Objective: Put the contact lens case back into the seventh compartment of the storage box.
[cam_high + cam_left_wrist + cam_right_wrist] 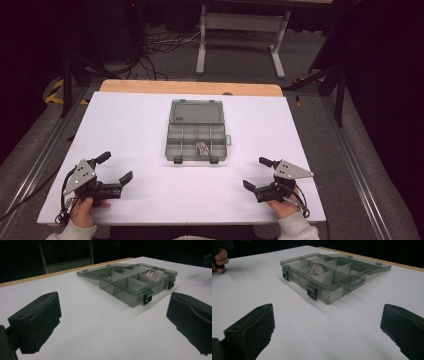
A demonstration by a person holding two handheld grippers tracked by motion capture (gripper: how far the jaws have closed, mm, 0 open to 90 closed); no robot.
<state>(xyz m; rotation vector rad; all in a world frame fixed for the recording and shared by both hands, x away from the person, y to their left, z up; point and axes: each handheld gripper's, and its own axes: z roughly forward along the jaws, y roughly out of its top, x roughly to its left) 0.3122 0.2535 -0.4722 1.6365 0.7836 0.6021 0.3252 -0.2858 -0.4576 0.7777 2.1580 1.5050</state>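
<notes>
A grey see-through compartment box (196, 141) lies in the middle of the white table (135, 130) with its lid (195, 112) folded flat behind it. A shiny metal piece (202, 148) rests in a front compartment; it also glints in the box (135, 282) as the metal piece (152, 274), and in the box (324, 275) as the metal piece (315, 269). My left gripper (116, 167) stands open near the front left, apart from the box. My right gripper (258, 173) stands open near the front right. Both hold nothing.
A wooden strip (190, 88) edges the table's far side. Beyond it stand a white metal frame (240, 30) and cables on the floor. Two black latches (195, 160) hang on the box's front wall. Bare table lies between grippers and box.
</notes>
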